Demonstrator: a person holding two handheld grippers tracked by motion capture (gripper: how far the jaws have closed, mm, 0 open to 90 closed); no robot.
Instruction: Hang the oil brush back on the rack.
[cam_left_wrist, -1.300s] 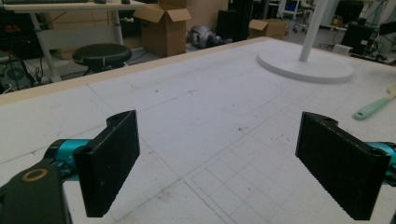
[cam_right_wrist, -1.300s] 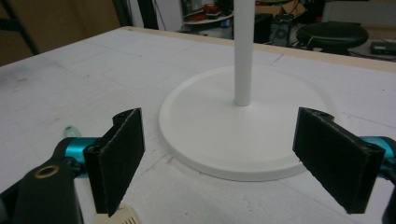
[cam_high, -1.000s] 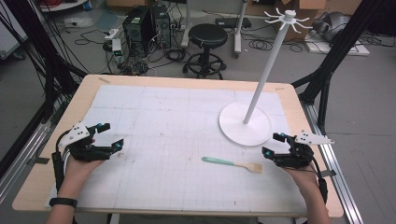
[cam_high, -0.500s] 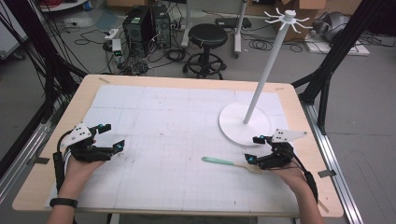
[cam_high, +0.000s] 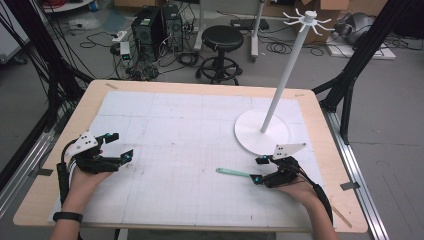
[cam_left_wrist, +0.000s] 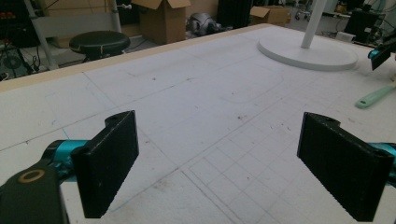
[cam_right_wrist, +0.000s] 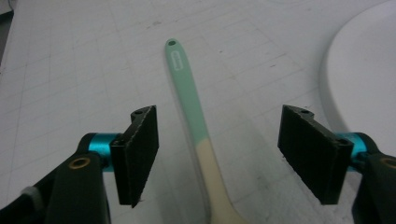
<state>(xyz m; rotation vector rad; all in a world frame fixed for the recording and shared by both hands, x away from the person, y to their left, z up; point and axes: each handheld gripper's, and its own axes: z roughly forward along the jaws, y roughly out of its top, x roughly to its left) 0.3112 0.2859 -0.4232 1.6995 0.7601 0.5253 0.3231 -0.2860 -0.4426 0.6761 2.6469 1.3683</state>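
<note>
The spoon (cam_right_wrist: 195, 126) lay near the front edge of the surface, its long handle running straight out between the right gripper's (cam_right_wrist: 219, 154) wide-apart jaws. The left gripper (cam_high: 111, 149), jaws apart too, sat far off.

Behind the table sat a black stool (cam_high: 222, 37), some computer towers (cam_high: 156, 22) and cardboard boxes (cam_left_wrist: 163, 18) on the floor.

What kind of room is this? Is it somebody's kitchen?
Probably not a kitchen. It looks like a lab or workshop for recording tasks: a table covered with a white gridded mat, computer towers and loose cables on the floor, and a black stool behind.
</note>
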